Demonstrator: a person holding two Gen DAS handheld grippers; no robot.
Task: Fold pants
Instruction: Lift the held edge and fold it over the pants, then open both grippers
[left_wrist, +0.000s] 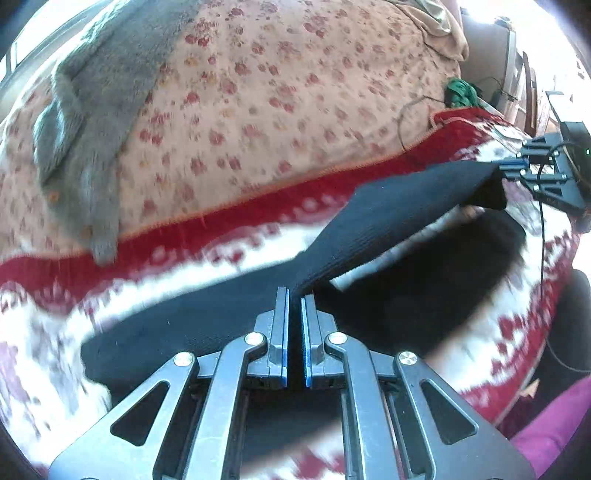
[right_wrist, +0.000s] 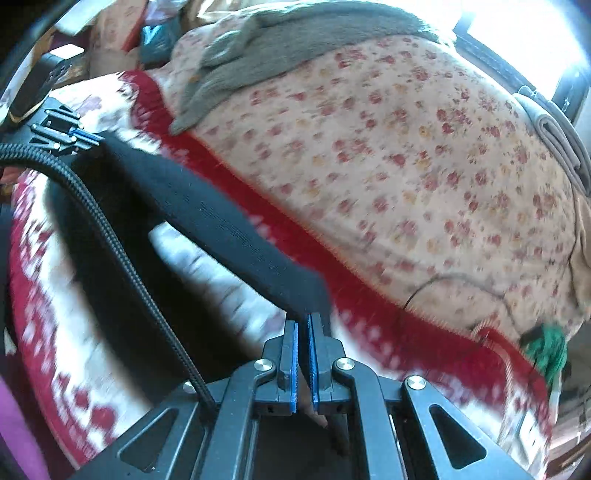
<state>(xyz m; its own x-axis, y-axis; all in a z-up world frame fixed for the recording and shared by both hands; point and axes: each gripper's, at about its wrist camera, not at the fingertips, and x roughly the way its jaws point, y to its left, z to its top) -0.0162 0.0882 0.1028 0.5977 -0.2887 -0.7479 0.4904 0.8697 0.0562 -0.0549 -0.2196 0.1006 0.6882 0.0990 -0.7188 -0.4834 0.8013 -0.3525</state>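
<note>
The black pants stretch taut between my two grippers above a red and white patterned blanket. My left gripper is shut on one end of the raised edge. My right gripper shows at the far right of the left wrist view, shut on the other end. In the right wrist view my right gripper is shut on the pants, and my left gripper holds the far end at upper left. The rest of the pants hangs down to the blanket.
A floral bedspread covers the bed beyond the blanket. A grey fuzzy garment lies on it. A green item sits at the bed's edge. A braided cable crosses the right wrist view. Pink fabric shows at lower right.
</note>
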